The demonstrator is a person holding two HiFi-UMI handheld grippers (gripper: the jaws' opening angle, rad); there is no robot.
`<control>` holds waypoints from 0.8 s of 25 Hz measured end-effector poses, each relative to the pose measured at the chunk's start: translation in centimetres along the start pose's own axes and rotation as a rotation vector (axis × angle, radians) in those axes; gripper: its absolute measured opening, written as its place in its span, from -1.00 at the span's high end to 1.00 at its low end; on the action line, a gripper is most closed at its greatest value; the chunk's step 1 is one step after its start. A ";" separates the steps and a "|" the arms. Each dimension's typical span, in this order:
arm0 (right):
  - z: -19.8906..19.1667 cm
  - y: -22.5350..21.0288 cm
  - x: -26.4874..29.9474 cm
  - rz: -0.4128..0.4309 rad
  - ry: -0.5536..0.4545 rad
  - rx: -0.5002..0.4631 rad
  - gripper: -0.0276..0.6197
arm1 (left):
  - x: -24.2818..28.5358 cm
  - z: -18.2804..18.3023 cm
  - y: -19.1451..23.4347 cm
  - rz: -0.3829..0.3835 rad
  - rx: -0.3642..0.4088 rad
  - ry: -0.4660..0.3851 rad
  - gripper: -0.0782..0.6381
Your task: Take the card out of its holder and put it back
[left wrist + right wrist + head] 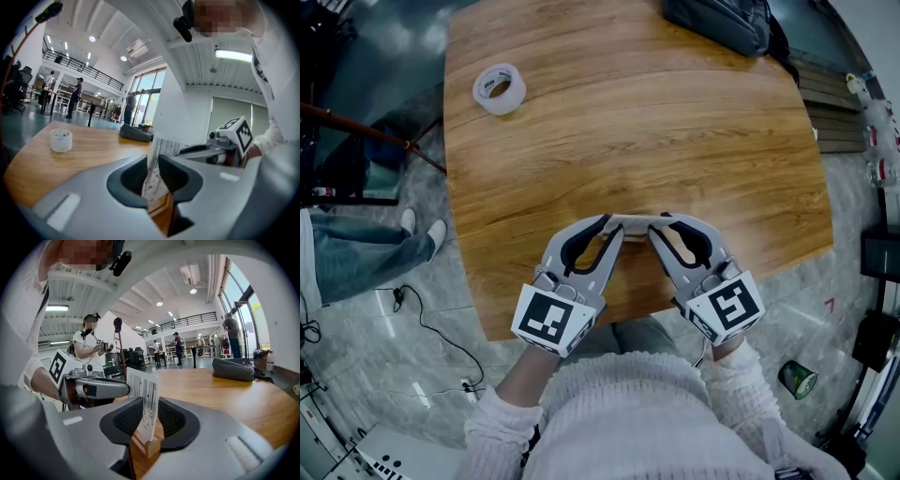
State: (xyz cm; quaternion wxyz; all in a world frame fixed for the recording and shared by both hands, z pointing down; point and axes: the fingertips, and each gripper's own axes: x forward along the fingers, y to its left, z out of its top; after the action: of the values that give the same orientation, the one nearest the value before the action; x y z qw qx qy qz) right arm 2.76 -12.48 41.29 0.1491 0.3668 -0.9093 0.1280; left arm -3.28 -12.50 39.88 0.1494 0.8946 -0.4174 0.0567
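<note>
The wooden tabletop point(675, 122) fills my head view, a dark bag point(717, 21) at its far edge. My left claw point(615, 225) and right claw point(656, 223) meet nose to nose near the front edge, each closed on one end of the small wooden holder point(146, 445). A tape roll point(499, 88) lies well apart, far left. The barcoded card point(143, 397) stands upright in the holder's slot, rising between both sets of pads.

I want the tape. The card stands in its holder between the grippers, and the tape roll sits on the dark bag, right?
No: the head view shows the tape roll lying on the table, well apart from the dark bag. The card does stand in its holder between the left gripper and the right gripper.
</note>
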 end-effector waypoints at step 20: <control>-0.3 0.2 0.0 -0.013 0.001 -0.028 0.64 | -0.2 -0.4 0.0 -0.016 -0.007 -0.004 0.56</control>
State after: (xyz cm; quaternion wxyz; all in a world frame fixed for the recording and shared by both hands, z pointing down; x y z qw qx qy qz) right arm 2.65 -12.20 41.58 0.1554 0.3705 -0.9086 0.1144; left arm -3.36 -12.24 40.23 0.1524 0.8975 -0.4106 0.0524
